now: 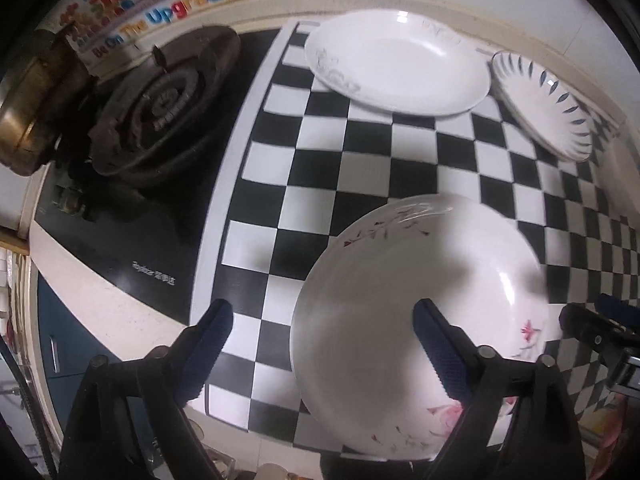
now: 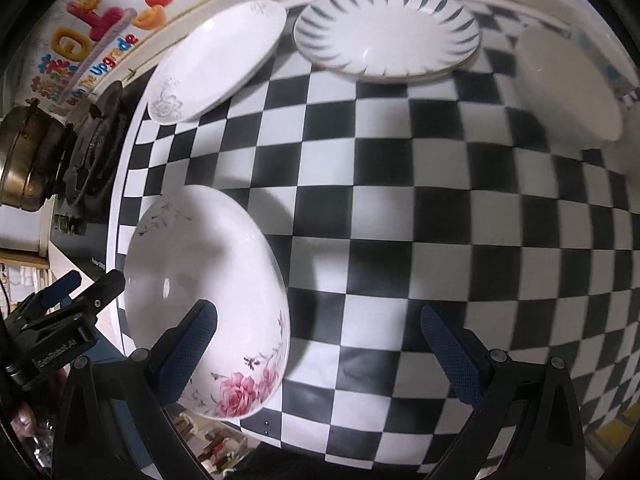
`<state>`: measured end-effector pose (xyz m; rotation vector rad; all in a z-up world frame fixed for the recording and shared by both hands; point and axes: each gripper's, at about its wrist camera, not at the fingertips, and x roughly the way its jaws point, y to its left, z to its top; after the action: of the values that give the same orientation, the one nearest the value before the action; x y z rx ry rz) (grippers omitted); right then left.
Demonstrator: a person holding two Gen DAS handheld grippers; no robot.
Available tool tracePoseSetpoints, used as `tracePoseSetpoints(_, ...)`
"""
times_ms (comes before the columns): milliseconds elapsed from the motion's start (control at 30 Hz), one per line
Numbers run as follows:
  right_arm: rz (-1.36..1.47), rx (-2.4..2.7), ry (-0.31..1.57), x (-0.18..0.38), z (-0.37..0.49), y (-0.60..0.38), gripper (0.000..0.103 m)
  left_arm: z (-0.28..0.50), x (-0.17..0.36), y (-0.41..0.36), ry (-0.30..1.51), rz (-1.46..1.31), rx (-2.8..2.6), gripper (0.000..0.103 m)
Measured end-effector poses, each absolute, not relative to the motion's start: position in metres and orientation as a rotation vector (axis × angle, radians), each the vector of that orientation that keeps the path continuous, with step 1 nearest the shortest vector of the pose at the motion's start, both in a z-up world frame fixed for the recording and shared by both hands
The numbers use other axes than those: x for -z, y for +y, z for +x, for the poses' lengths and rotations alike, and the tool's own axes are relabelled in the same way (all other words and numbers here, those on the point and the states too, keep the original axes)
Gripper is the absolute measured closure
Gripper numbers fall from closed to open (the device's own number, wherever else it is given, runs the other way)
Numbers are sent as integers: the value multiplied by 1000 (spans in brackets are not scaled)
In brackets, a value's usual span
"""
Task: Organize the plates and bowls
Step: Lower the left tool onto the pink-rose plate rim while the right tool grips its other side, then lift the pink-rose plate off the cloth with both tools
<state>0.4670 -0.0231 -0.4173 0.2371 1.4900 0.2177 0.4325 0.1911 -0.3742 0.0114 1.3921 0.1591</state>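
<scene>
Checkerboard covering (image 2: pixel 400 208), smooth black and white squares, spreads under everything you work on. You have four dishes on it. One glossy white oval ceramic platter (image 1: pixel 396 60) with faint grey flower prints lies at the far edge, just beside one round white plate with blue leaf strokes (image 2: pixel 386 36). One plain white bowl (image 2: pixel 568 84) sits blurred at the far right. One deep round white plate with pink roses (image 2: pixel 204 296) is nearest you, at the front edge. One dark cast-iron gas burner (image 1: pixel 160 104) and one brass pot (image 1: pixel 36 100) stand left of the cloth. Your left gripper (image 1: pixel 324 344) and right gripper (image 2: pixel 320 344) both gape wide, holding nothing, each with one finger over the rose plate.
</scene>
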Motion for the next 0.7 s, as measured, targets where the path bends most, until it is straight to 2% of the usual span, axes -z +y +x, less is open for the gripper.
tracePoseSetpoints(133,275,-233,1530,432,471,-15,1,437,397,200,1464,-7,-138,28)
tracePoseSetpoints(200,298,-226,1544,437,473,-10,1,439,406,206,1492,-8,-128,37)
tracePoseSetpoints(267,293,-215,1554,441,475,-4,4,441,413,210,1515,-18,-110,41)
tracePoseSetpoints(500,242,-220,1628,453,473,24,24,446,424,223,1549,-74,-36,48)
tracePoseSetpoints(567,212,-213,1632,454,471,33,29,448,425,224,1546,-96,-8,53)
tracePoseSetpoints(667,205,-213,1622,454,468,42,43,448,425,230,1544,-143,49,62)
tracePoseSetpoints(700,209,-212,1625,454,468,45,51,448,424,231,1544,-148,60,63)
